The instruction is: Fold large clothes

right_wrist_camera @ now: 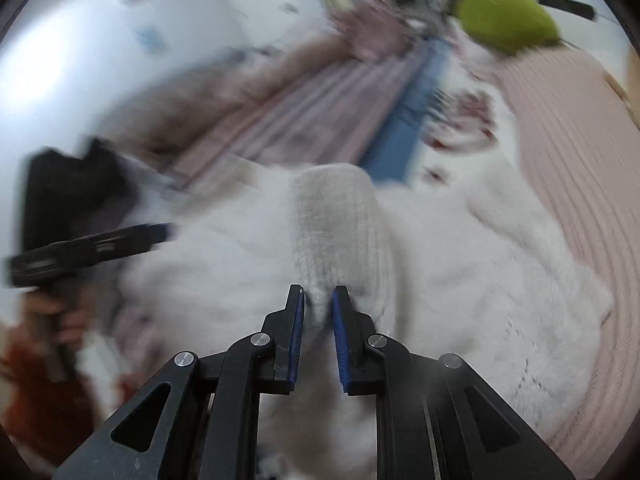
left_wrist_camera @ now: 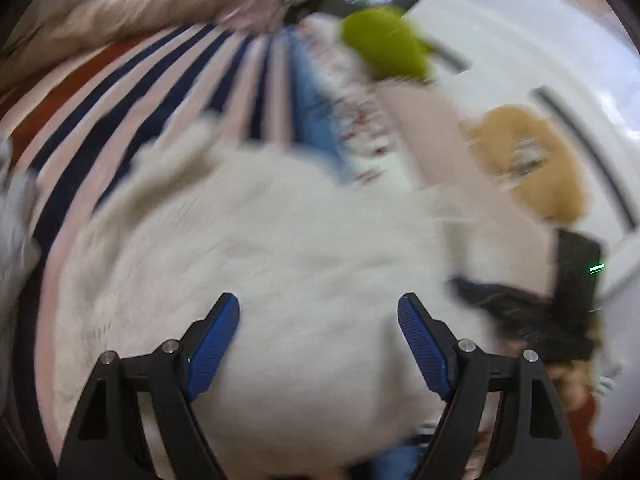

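Note:
A large white knitted sweater (left_wrist_camera: 280,248) lies spread on a bed; it also shows in the right wrist view (right_wrist_camera: 460,248). My left gripper (left_wrist_camera: 318,312) is open and empty, its blue pads wide apart above the sweater's middle. My right gripper (right_wrist_camera: 318,300) is shut on a ribbed fold of the white sweater (right_wrist_camera: 336,216), which rises between the pads. The left gripper (right_wrist_camera: 92,246) appears at the left of the right wrist view, held by a hand. Both views are blurred by motion.
The bed carries a pink and navy striped cover (left_wrist_camera: 132,112), a blue cloth (left_wrist_camera: 316,120) and a pink ribbed blanket (right_wrist_camera: 576,152). A green cushion (left_wrist_camera: 384,44) and a tan plush toy (left_wrist_camera: 532,160) lie at the far side. A white wall (right_wrist_camera: 100,52) is on the left.

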{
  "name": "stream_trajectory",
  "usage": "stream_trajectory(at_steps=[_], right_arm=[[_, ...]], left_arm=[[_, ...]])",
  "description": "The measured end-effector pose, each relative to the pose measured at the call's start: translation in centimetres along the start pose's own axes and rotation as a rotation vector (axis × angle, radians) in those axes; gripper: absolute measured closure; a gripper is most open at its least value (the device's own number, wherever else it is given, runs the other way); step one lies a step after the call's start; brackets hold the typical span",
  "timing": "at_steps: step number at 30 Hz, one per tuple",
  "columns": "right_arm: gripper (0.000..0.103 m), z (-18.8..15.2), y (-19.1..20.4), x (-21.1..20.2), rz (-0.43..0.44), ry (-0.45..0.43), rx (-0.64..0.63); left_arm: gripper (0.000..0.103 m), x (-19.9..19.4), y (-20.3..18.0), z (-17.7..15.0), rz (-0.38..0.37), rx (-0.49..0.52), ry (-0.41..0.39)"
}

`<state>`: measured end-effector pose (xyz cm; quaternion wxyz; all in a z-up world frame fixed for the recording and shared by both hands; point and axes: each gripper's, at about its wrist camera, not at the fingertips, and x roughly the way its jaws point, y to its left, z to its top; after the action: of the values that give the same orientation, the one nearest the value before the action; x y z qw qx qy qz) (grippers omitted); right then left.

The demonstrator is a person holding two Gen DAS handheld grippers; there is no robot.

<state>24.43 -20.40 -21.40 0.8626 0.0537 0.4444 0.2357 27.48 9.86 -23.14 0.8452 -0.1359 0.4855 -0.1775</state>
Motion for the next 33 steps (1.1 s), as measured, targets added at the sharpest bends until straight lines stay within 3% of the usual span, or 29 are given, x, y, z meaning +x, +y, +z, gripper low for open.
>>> stream_trajectory(at_steps=[1, 4, 7, 9, 11, 14, 16, 18, 19, 20, 21, 22, 23, 26, 28, 30, 33], right_arm=[[0.096, -0.4, -0.9, 1.0, -0.009, 0.012, 0.030], [0.095, -1.1, -2.1, 1.0, 0.051, -0.021, 0.071], [0.078, -1.1, -1.8, -1.9, 0.043, -0.064, 0.034], [0.054, -1.5, -2.4, -5.2, -0.052, -0.160, 0.012], [0.054, -2.0, -4.1, -7.9, -0.172, -0.228, 0.039], [0.052, -2.2, -7.4, -9.2, -0.283, -0.231, 0.107], [0.049, -2.5, -8.3, -8.6, -0.229, -0.174, 0.116], [0.049, -2.7, -8.1, -6.9, -0.112, -0.100, 0.073], [0.051, -2.8, -7.6, -6.0, -0.105, -0.095, 0.038], [0.062, -3.0, -6.9, -5.4, -0.165, -0.106, -0.005], [0.086, -3.2, -5.9, -4.8, -0.202, -0.109, -0.033], [0.094, -3.3, -5.3, -4.6, -0.225, -0.125, -0.048], [0.094, -3.4, -5.3, -4.9, -0.223, -0.142, -0.043], [0.095, -4.4, -5.1, -8.3, -0.273, -0.257, -0.008], [0.095, -5.4, -6.3, -9.9, -0.259, -0.296, 0.063], [0.095, -7.1, -7.4, -10.5, -0.269, -0.279, 0.110], [0.093, -8.5, -7.9, -9.5, -0.288, -0.243, 0.120]], left_arm=[[0.025, 1.1, 0.8, -0.6, 0.033, 0.000, 0.016], [0.025, 1.2, 1.2, -1.3, 0.025, 0.044, -0.008], [0.024, -1.2, 1.0, -0.5, 0.055, 0.064, -0.063], [0.022, -3.6, 2.1, 0.2, 0.067, 0.039, -0.152], [0.020, -4.9, 3.5, 0.7, 0.074, -0.015, -0.184], [0.020, -4.1, 5.7, 1.0, 0.101, -0.075, -0.146], [0.020, -2.8, 6.1, 0.6, 0.098, -0.090, -0.122], [0.025, -1.2, 6.3, -0.2, 0.097, -0.099, -0.095], [0.039, -0.7, 6.2, -0.6, 0.106, -0.099, -0.091], [0.050, -0.2, 5.8, -1.0, 0.162, -0.081, -0.096], [0.075, -0.1, 5.6, -1.3, 0.196, -0.065, -0.101], [0.089, -0.4, 5.6, -1.4, 0.207, -0.056, -0.110], [0.095, -1.1, 5.9, -1.4, 0.197, -0.062, -0.129], [0.099, -3.4, 6.6, -1.3, 0.299, -0.064, -0.204], [0.099, -3.4, 7.1, -1.2, 0.296, -0.069, -0.188], [0.098, -2.6, 6.6, -1.2, 0.305, -0.033, -0.170], [0.088, -1.9, 6.0, -1.4, 0.323, -0.028, -0.185]])
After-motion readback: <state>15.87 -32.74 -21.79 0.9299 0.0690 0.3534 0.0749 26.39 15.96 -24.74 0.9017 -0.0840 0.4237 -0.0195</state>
